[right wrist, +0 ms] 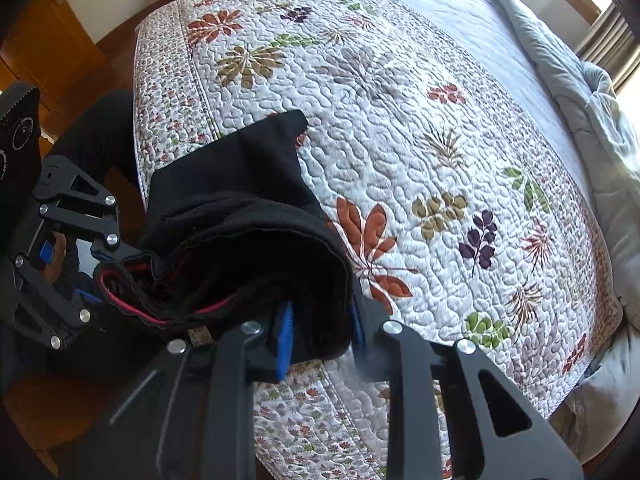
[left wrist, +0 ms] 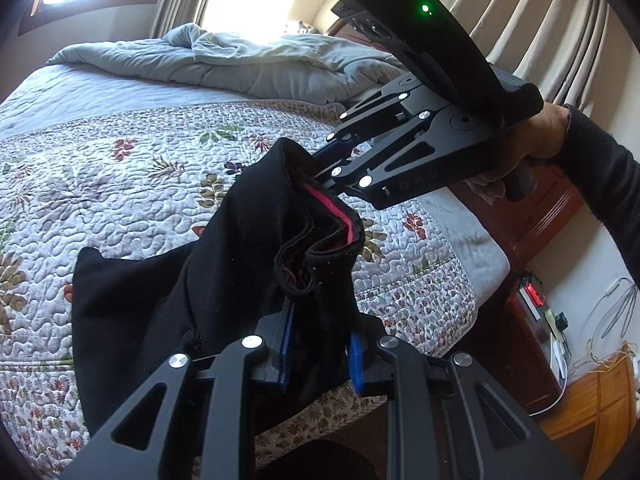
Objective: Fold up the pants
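The black pants with a red inner waistband stripe are held up over the near edge of the quilted bed. My left gripper is shut on one end of the bunched waistband. My right gripper is shut on the other end, above and beyond the left one. In the right wrist view the right gripper clamps the black pants, and the left gripper grips the waistband at lower left. The legs drape down onto the quilt and over its edge.
A floral quilt covers the bed, with a rumpled grey duvet at the head end. A dark wooden bedside stand with a device and cables is at the right. Curtains hang behind. Wooden floor lies below.
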Motion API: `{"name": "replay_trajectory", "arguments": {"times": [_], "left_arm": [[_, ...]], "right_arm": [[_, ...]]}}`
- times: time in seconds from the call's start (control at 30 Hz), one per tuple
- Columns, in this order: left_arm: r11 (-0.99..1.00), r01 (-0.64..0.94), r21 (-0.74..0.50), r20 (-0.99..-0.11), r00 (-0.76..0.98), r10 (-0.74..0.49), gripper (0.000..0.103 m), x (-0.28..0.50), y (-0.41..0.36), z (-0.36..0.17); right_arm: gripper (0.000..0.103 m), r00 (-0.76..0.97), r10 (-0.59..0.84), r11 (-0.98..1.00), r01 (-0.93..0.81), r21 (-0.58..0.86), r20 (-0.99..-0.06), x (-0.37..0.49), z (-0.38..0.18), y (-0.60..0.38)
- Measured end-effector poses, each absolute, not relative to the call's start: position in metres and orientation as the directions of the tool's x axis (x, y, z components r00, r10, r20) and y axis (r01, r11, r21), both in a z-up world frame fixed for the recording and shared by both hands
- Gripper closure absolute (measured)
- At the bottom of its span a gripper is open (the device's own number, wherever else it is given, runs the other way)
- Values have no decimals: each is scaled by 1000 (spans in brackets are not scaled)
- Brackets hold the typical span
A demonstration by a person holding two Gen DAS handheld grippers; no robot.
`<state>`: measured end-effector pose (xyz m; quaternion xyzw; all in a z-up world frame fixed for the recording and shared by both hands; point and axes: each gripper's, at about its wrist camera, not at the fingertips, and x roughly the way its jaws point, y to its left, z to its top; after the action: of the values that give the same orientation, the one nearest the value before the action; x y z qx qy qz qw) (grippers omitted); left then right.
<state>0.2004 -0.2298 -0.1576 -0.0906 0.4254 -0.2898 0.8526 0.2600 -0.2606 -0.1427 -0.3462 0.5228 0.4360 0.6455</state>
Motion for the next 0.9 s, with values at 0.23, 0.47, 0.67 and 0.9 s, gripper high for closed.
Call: {"name": "replay_trajectory", "arguments": {"times": [0.23, 0.47, 0.67, 0.9], "left_arm": [[818, 430, -382, -703, 440, -559, 81, 201, -248, -175], [814, 442, -376, -734, 395, -553, 81, 201, -268, -197], [810, 451, -375, -754, 360, -549, 80, 202, -278, -213], [788, 447, -424, -761, 296, -578, 77, 201, -279, -232]], "right_arm": [[81, 73, 180, 388, -922, 3, -981, 258, -162, -277], [82, 49, 173, 422, -906, 29, -984, 256, -191, -298], [81, 30, 195, 464, -883, 65, -980, 255, -210, -314], [75, 23, 272, 598, -788, 150, -962, 247, -232, -346]]}}
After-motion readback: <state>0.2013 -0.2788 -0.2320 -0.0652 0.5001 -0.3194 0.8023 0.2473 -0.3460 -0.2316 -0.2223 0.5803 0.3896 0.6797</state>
